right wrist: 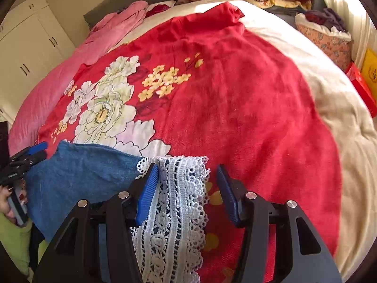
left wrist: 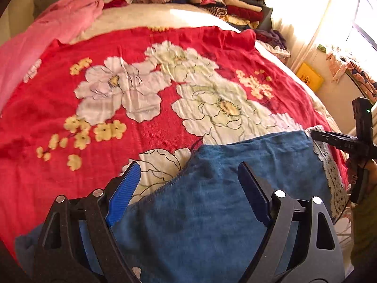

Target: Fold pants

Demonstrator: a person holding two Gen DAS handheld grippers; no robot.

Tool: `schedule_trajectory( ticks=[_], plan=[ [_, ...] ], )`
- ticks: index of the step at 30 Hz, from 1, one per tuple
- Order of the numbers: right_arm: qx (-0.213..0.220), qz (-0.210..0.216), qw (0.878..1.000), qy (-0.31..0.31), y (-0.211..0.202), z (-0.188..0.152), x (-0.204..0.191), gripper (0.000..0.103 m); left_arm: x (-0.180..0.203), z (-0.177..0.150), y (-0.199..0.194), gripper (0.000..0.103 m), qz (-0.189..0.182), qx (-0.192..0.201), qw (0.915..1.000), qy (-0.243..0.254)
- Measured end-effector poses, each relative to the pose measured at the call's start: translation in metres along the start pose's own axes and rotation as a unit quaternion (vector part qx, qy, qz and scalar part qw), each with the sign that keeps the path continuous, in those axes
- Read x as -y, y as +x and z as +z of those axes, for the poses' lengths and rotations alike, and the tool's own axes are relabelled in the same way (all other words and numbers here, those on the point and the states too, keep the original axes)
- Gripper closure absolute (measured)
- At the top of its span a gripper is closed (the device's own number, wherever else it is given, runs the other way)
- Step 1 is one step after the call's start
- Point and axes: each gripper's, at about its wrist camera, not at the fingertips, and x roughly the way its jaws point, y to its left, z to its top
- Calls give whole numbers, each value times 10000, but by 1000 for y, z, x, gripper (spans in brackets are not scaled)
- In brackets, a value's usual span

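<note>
Where the red floral blanket (left wrist: 165, 89) covers the bed, the blue pants (left wrist: 223, 202) lie at its near edge, flat against the flowers, their white lace trim (right wrist: 174, 202) running down the side toward the window.

Left gripper (left wrist: 188, 184): over the blanket's near edge, pointing steeply down. Jaws stand wide. Blue cloth of the pants fills the space between them; the left pad sits at the pants' stitched edge, over a white bloom of the blanket. Pads do not visibly press on the cloth.

Right gripper (right wrist: 188, 184): also over the blanket's near edge, window side of the left one. Jaws about half apart. The lace trim hangs between them, lying against the left pad; the right pad stands clear of it, bare red blanket showing in the gap. No squeeze on the lace that I can see.

Each gripper appears at the margin of the other's view, with a hand (right wrist: 9, 202) on the left unit and a green sleeve (right wrist: 14, 240) below it.

Beyond the blanket's far edge: cream bedding (right wrist: 329, 108), a pink garment (left wrist: 59, 26) toward the wardrobe side, stacks of folded clothes (left wrist: 226, 2) against the headboard. Off the blanket's window side: yellow box (left wrist: 308, 76) on the floor, red box (right wrist: 362, 92) beside it. White wardrobe doors (right wrist: 28, 47) off the opposite side.
</note>
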Motion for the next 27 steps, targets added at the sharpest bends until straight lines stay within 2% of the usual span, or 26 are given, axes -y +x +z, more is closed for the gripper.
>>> schedule_trajectory(
  ticks=[2,3,4,5,6,9,11,15,19,21,22,23,27],
  plan=[
    [15,174,9998,-49,1,-2,-2,75,-4,-1,17,29,-31,-187,9998,-102],
    [52,217,9997,-70,-2,-2,-4,78,-5,-3,27,37,-95,-325,9993,-185],
    [140,290,9994,-124,-6,-3,-6,84,-5,-5,30,61,-137,-338,9991,-206],
    [239,337,9989,-200,-13,-2,-10,86,-3,-6,30,84,-280,-331,9989,-202],
    [377,314,9983,-303,-21,0,-14,86,1,-5,28,97,-426,-345,9983,-198],
    [663,138,9965,-482,-39,14,-19,87,15,3,19,98,-206,-163,9996,100],
    [695,-103,9953,-664,-36,22,-22,87,21,7,20,98,-88,-130,9997,186],
    [354,-427,9955,-772,-3,25,-17,87,16,7,36,99,92,-180,9997,164],
    [227,-398,9975,-546,16,17,-5,83,9,3,44,96,53,-198,9998,56],
    [307,-482,9976,-396,8,17,-1,69,6,2,40,92,39,-153,9999,24],
    [339,-543,9974,-332,0,17,0,57,5,2,37,84,49,-141,9999,-10],
    [447,-539,9973,-235,-14,17,2,55,2,1,29,74,98,-90,9999,-75],
    [989,-575,9933,-187,-73,1,0,53,-8,-6,-6,68,307,160,9992,-196]
  ],
)
